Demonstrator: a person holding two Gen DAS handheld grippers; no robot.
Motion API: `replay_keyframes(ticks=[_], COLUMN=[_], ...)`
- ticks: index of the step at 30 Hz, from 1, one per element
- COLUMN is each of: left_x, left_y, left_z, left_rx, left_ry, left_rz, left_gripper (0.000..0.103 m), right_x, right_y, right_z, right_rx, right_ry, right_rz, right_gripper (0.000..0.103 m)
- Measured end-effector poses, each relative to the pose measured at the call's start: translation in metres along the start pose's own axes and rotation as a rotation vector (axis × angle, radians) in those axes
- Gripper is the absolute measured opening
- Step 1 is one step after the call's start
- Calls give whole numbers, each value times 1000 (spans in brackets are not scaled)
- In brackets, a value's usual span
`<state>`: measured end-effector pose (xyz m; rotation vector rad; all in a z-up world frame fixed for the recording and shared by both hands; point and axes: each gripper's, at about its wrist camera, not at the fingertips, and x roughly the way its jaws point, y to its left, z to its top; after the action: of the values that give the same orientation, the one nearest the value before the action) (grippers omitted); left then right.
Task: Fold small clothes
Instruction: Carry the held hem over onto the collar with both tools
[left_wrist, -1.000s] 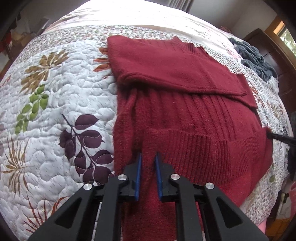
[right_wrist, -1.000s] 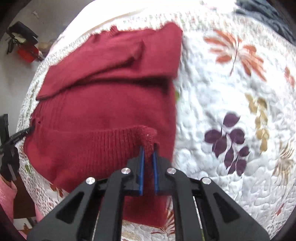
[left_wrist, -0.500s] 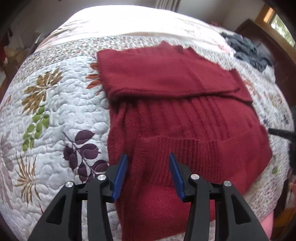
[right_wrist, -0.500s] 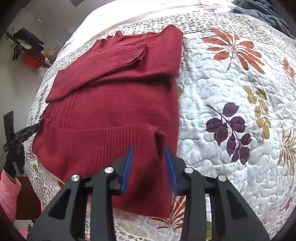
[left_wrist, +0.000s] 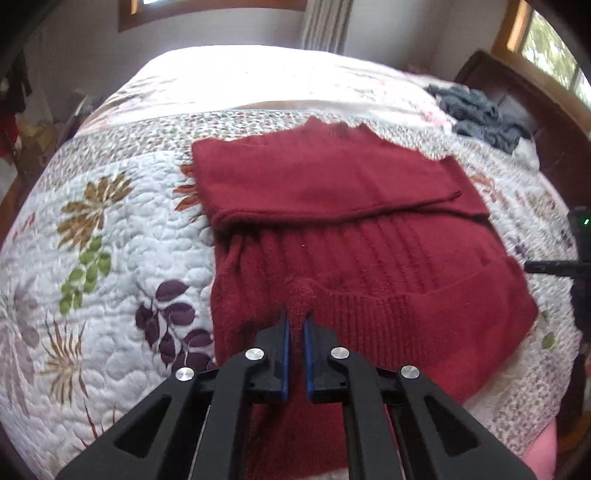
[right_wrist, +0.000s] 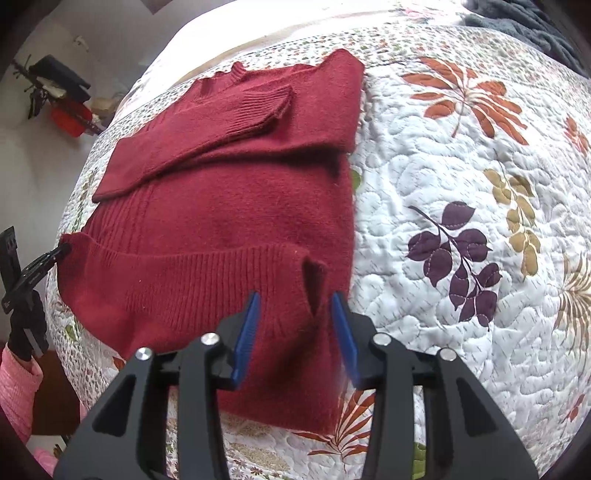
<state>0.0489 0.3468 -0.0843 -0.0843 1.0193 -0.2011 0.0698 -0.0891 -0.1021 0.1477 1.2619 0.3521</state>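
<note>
A dark red knit sweater (left_wrist: 351, 229) lies flat on the quilted bed (left_wrist: 110, 221), both sleeves folded across its chest and the ribbed hem turned up over the body. My left gripper (left_wrist: 295, 325) is shut on a raised pinch of that hem at the sweater's left side. In the right wrist view the sweater (right_wrist: 229, 206) fills the left half, and my right gripper (right_wrist: 295, 317) stands open, its blue pads on either side of the hem's right corner without clamping it. The left gripper's tip (right_wrist: 55, 254) shows there at the hem's far corner.
A heap of grey clothes (left_wrist: 476, 114) lies at the bed's far right, beside dark wooden furniture (left_wrist: 535, 122). The leaf-patterned quilt (right_wrist: 461, 166) lies bare to the right of the sweater. A pink sleeve (right_wrist: 14, 376) is at the left edge. Clutter stands beyond the bed's left side.
Both grippers held the hem a second ago, then let go and opened. Since then the left one has shut on the hem again; the right stays open.
</note>
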Motion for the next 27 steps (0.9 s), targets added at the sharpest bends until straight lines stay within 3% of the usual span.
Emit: replay_keyframes(ticks=[2, 6, 8, 13, 14, 15, 16, 17, 18, 27], left_x=[1, 23, 34, 47, 48, 49, 49, 47, 46, -16], left_y=[18, 38, 39, 25, 20, 14, 11, 7, 6, -9], left_z=[-9, -14, -11, -5, -6, -6, -6, -7, -7, -29], left_rx=[-69, -138, -149, -105, -93, -71, -55, -34, -22, -5], left_ry=[12, 74, 92, 125, 127, 129, 126, 119, 114, -47], left_rz=[-26, -29, -31, -31, -25, -12, 0, 8, 11, -16], left_gripper=[6, 6, 7, 30, 30, 30, 24, 11, 7, 6], right_x=[2, 15, 25, 47, 49, 49, 48, 46, 44, -15], right_y=[3, 11, 16, 15, 16, 18, 21, 24, 26, 26], right_z=[0, 3, 6, 15, 16, 16, 15, 14, 13, -22], right_rx=[-24, -61, -83, -72, -71, -79, -91, -97, -101, -55], right_ry=[10, 49, 75, 123, 121, 116, 111, 105, 97, -35], right_rz=[2, -13, -29, -62, -60, -60, -56, -52, -50, 60], right_gripper=[44, 56, 56, 57, 53, 42, 35, 23, 11, 6])
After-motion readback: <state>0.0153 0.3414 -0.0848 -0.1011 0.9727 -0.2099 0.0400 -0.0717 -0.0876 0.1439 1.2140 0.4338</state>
